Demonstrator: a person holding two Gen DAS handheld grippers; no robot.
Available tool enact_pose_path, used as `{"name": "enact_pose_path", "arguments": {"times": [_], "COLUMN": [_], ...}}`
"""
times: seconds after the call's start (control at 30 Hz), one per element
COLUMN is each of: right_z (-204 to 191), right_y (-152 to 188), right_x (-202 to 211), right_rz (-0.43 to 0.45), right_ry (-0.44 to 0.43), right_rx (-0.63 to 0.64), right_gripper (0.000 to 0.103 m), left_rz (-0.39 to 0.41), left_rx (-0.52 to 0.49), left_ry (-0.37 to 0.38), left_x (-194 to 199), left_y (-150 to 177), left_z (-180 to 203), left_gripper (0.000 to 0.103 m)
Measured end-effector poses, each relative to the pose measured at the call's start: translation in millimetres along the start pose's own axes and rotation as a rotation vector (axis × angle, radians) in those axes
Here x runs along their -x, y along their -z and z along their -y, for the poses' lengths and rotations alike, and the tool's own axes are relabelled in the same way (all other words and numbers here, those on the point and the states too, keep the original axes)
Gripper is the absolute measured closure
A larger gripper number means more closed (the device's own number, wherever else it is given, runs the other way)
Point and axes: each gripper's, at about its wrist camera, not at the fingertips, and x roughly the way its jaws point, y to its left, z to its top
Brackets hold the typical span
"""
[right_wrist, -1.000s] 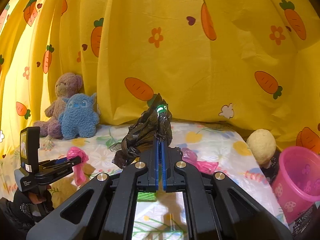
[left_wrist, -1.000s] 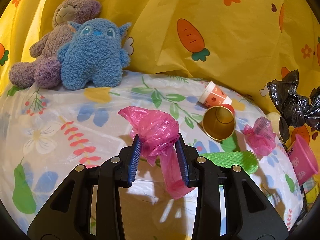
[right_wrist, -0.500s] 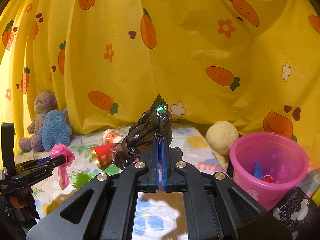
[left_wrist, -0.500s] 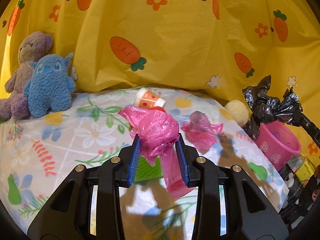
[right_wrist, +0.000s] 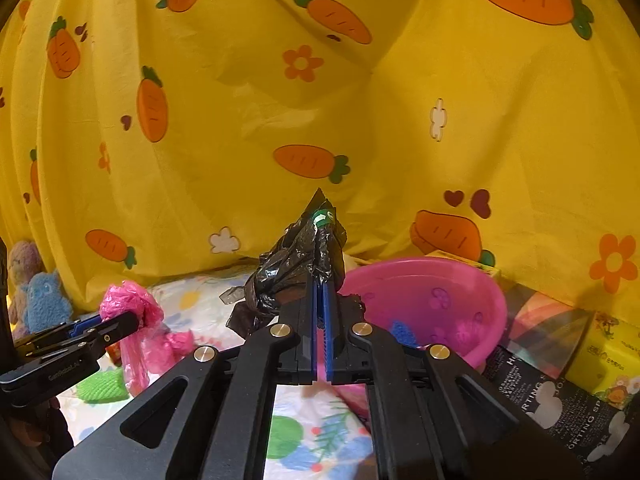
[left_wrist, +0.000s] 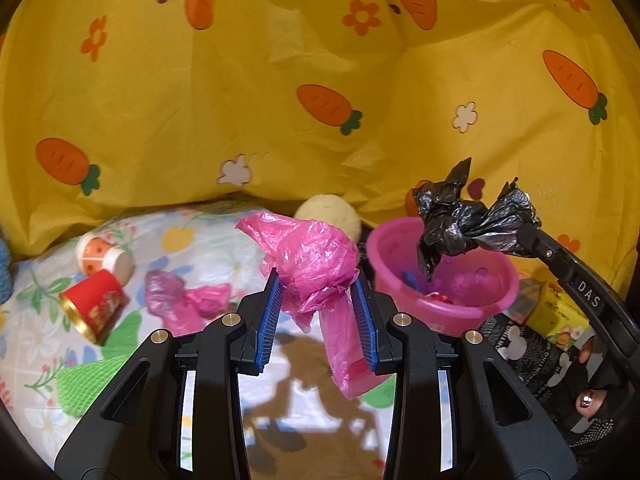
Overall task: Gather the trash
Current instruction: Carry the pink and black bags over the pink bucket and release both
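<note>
Leftmost in the left wrist view, two cups lay tipped on the flowered surface (left_wrist: pixel 224 256): a white paper cup with orange print (left_wrist: pixel 105 255) and, touching it, a red cup with a gold rim (left_wrist: pixel 93 305). Just right of them lay one loose crumpled pink bag (left_wrist: pixel 182 298), with one green mesh piece (left_wrist: pixel 90 380) nearer the camera.

At the centre, the left tool (left_wrist: pixel 318 312) pinched a second crumpled pink bag (left_wrist: pixel 316 260) between its blue pads, a tail of plastic hanging below. This bag was held above the surface, left of and just short of the pink bucket (left_wrist: pixel 496 304).

Further right stood that one bucket, upright and open at the top, with a few small bits already inside. Behind it, against the yellow carrot-print curtain (left_wrist: pixel 280 60), sat one pale round ball (left_wrist: pixel 328 216).

The right tool (right_wrist: pixel 319 280) had its jaws pressed tight together on one crumpled black bag (left_wrist: pixel 460 224). From the left wrist view this bag hung directly over the bucket's mouth, its loose end pointing down into it. The right hand therefore looked the nearer of the two to the bucket, and likely to let go first; the left still had to travel rightward to clear the rim.

Rightmost, beside the bucket, lay one yellow carton (left_wrist: pixel 560 314) and dark printed packaging (left_wrist: pixel 528 356).

At the far left of the right wrist view, two plush toys sat against the curtain, one blue (right_wrist: pixel 46 300) and one mauve (right_wrist: pixel 22 262).
</note>
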Motion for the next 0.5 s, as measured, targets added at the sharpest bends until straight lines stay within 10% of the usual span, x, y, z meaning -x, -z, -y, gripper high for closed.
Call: {"name": "enact_pose_path", "arguments": {"times": [0.5], "right_z": [60], "right_y": [6], "right_x": [-36], "right_rz": [-0.069], "right_ry": [0.119], "right_rx": [-0.067], "right_gripper": [0.1], "left_rz": [-0.036], "left_rx": [-0.045], "left_ry": [0.209], "left_x": [-92], "left_y": [-36], "left_z": [84], "left_gripper": [0.069]}}
